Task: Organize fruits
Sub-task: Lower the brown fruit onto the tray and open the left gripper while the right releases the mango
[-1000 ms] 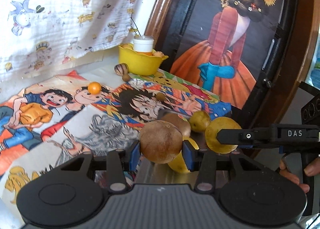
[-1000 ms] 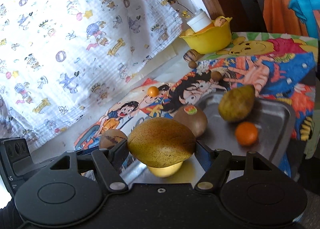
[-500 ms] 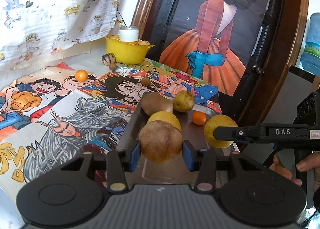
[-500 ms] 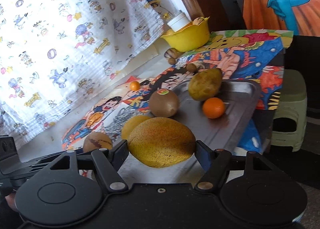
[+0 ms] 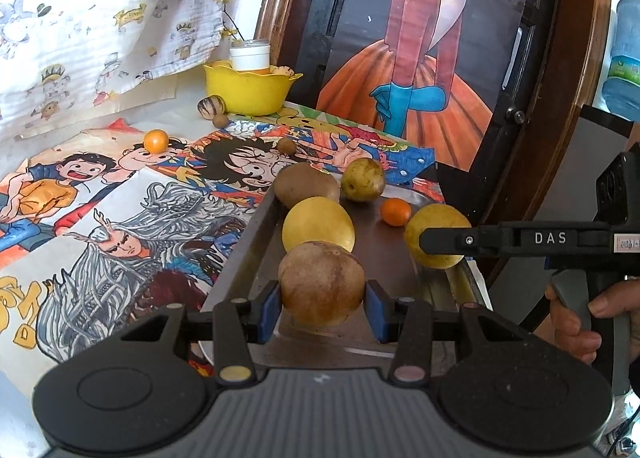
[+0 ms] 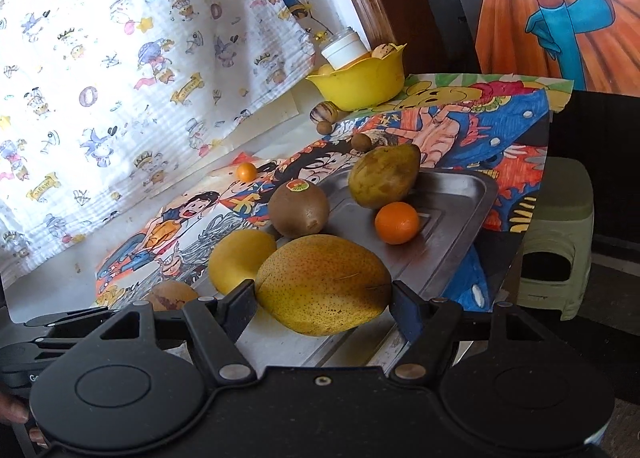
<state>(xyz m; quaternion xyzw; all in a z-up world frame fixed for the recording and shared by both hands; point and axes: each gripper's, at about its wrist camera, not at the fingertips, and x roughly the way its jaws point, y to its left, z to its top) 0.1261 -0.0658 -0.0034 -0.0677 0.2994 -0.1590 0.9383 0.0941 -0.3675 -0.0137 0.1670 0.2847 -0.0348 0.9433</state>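
My left gripper is shut on a round brown fruit, held over the near end of a steel tray. My right gripper is shut on a speckled yellow pear over the tray's near end; it shows at the right of the left wrist view. On the tray lie a yellow fruit, a kiwi, a green pear and a small orange.
A yellow bowl with a white-capped jar stands at the back. A small orange fruit, a striped fruit and small brown fruits lie on the cartoon-print cloth. A green stool stands right of the table.
Both grippers, still holding their fruits, have drawn back toward the tray's near end, so more of the tray and its fruits shows ahead.
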